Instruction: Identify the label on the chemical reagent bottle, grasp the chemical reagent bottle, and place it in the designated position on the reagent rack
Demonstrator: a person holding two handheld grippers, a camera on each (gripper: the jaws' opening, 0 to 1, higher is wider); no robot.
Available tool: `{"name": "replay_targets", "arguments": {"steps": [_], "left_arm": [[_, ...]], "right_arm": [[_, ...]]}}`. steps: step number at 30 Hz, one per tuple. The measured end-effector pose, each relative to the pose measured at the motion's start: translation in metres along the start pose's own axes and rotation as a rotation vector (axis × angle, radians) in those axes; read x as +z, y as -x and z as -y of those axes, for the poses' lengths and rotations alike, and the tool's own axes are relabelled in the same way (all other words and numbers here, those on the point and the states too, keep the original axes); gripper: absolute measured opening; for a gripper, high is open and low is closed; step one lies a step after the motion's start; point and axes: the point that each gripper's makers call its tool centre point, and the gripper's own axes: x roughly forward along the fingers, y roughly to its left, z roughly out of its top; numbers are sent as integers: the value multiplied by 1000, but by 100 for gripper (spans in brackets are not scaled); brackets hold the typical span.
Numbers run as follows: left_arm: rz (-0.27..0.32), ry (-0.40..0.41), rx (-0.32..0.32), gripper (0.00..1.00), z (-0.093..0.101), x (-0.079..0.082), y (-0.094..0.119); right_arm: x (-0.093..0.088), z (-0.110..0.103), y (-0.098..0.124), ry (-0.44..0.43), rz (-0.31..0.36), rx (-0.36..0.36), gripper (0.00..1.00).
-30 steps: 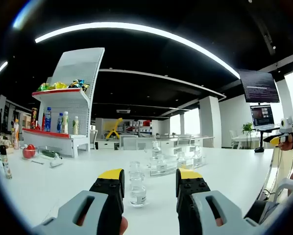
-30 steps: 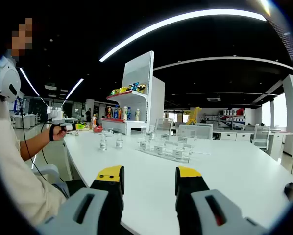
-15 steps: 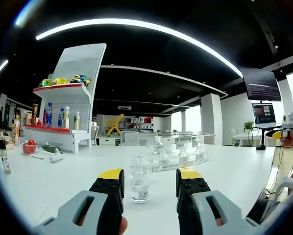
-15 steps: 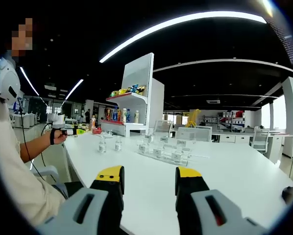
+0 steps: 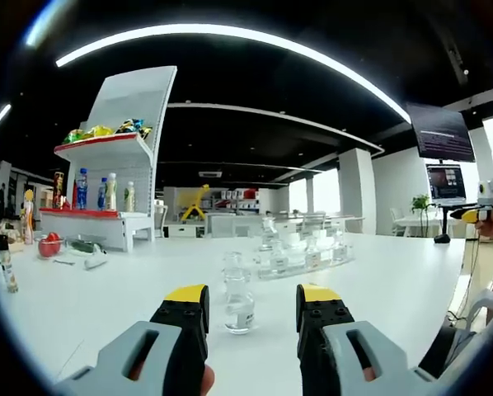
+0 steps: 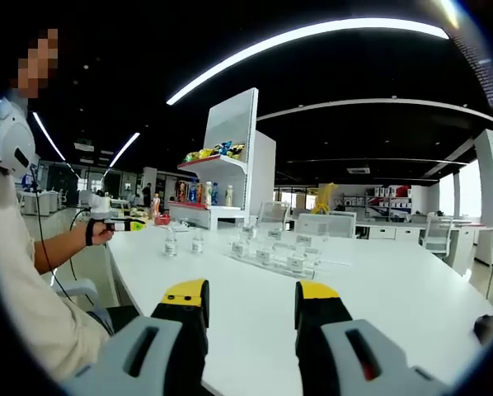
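Clear glass bottle [image 5: 238, 302] — glossy white table [image 5: 106, 305].

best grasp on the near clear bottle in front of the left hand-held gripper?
Take the nearest reagent bottle across its wide lower body, coming in level from the left hand-held gripper's side, where its open jaws already frame it. It stands upright on the white table; the narrow neck offers less hold, and a second bottle stands close behind it.
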Motion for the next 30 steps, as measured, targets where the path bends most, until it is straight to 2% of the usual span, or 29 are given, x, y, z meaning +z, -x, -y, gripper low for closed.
{"name": "replay_targets", "arguments": {"steps": [5,9,16,24,30], "left_arm": [[-11,-13,-16,42,-6,-3,-12],[-28,-61,-34,41,-10,-9,-23],[-65,-41,-83,41,-15,-22,-42],[-95,-68,-89,41,-16,-34,-61],[-95,-40,-84,41,-19,-38,-66]], "right_arm": [[-1,1,-2,-3,-7,0,41],[-1,3,-3,-6,-8,-4,41],[-1,3,-5,-4,-13,-6,41],[3,7,-3,2,-9,-15,41],[4,10,2,1,-5,-27,41]]}}
